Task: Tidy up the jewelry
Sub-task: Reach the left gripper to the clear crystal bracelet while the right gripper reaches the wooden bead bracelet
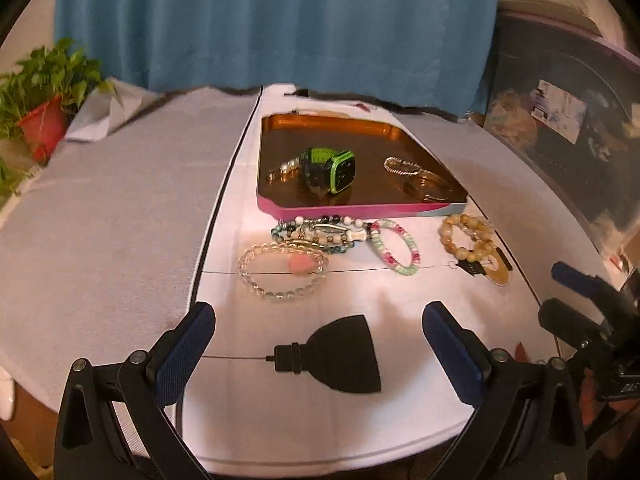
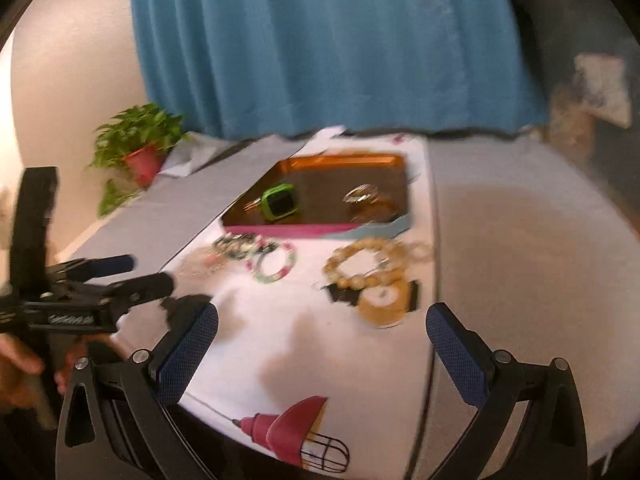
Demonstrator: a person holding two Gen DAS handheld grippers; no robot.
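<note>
Left tongs [image 1: 318, 322]: spread wide, empty, hovering above the counter [image 1: 100, 220] short of the loose bracelets.
Right tongs [image 2: 322, 322]: also spread wide, gripping nothing.
Tray [image 1: 352, 213]: toward the counter's far edge, holding a green watch [image 1: 334, 168] and a thin bangle [image 1: 402, 166].
Loose jewelry: clear bead bracelet [image 1: 282, 272], pink-green bracelet [image 1: 396, 246] and amber bead bracelet [image 1: 466, 240] lie along the tray's near edge.
Left view only: sharp beads; black lamp print [image 1: 340, 354].
Right view only: blurred; red lamp print [image 2: 288, 426], a hand [image 2: 18, 364] holding the other tool.
</note>
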